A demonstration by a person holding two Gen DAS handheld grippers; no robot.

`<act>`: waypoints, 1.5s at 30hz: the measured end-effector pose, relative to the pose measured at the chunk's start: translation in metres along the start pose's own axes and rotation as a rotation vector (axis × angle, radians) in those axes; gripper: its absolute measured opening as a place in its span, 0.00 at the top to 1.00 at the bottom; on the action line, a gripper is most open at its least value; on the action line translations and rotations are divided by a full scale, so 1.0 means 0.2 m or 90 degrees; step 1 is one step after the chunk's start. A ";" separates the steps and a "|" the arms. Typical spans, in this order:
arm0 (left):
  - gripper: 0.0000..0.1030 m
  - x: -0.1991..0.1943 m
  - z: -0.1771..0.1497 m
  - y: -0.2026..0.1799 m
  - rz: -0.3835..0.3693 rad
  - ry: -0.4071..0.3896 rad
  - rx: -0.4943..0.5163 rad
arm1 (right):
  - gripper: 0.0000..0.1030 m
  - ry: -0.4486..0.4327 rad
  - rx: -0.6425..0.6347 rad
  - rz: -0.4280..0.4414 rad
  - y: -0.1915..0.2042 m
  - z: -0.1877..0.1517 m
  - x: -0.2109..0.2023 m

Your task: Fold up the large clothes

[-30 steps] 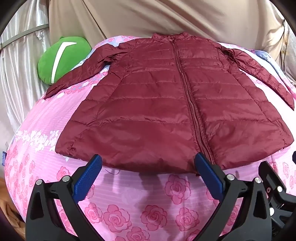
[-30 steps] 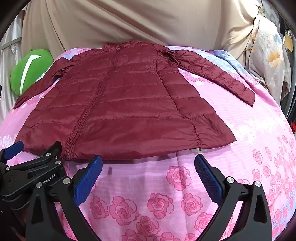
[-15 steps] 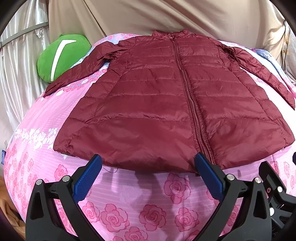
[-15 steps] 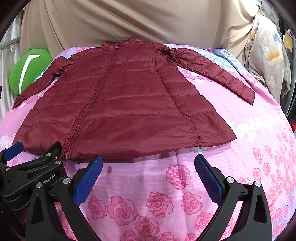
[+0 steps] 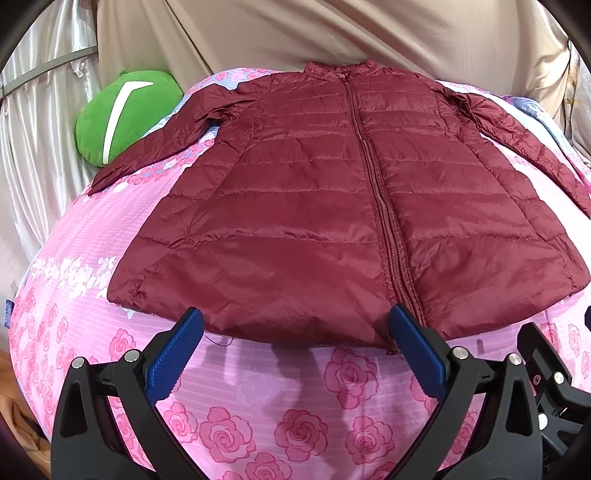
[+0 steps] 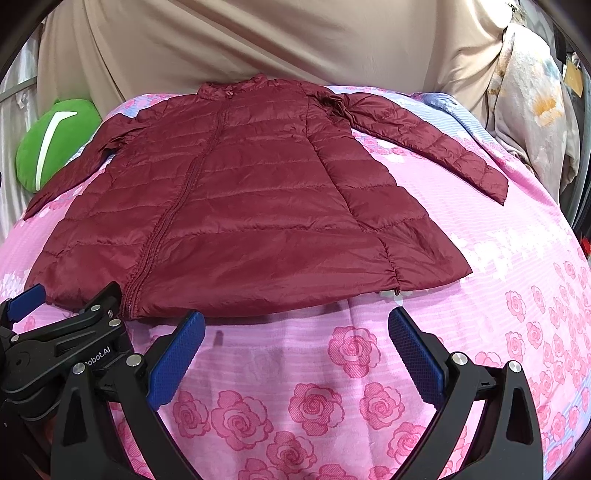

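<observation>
A maroon quilted jacket [image 5: 332, 206] lies flat and zipped on a pink rose-print bed sheet [image 5: 258, 424], collar at the far end, both sleeves spread out to the sides. It also shows in the right wrist view [image 6: 236, 206]. My left gripper [image 5: 295, 343] is open and empty, its blue pads just short of the jacket's near hem by the zipper. My right gripper [image 6: 295, 343] is open and empty, hovering over the sheet in front of the hem's right half. The left gripper's body shows at the lower left of the right wrist view [image 6: 66, 332].
A green cushion [image 5: 125, 114] lies at the bed's far left by the left sleeve cuff. Beige curtain fabric [image 5: 332, 33] hangs behind the bed. A floral cloth [image 6: 535, 110] hangs at the right. The bed drops off at left and right.
Both grippers have edged slightly forward toward the jacket's hem; the jacket sits a little lower and larger in both views. Both stay open.
</observation>
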State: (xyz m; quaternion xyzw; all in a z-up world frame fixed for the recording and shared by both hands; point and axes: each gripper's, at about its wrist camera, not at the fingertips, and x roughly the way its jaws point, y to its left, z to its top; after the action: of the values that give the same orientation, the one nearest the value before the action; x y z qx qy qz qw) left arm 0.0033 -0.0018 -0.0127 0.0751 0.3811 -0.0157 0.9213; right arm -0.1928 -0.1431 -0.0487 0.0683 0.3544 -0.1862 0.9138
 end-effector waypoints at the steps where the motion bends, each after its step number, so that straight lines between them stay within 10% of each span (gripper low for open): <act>1: 0.05 0.00 0.00 0.00 0.000 0.000 0.000 | 0.05 0.000 0.000 -0.001 0.00 0.00 0.00; 45: 0.05 0.03 -0.03 0.01 0.008 0.001 0.001 | 0.05 0.006 0.003 -0.001 -0.01 -0.03 0.02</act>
State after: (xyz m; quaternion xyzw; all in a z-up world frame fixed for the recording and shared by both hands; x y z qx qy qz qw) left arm 0.0050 0.0017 -0.0208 0.0785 0.3815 -0.0102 0.9210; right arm -0.1949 -0.1451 -0.0562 0.0711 0.3580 -0.1877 0.9119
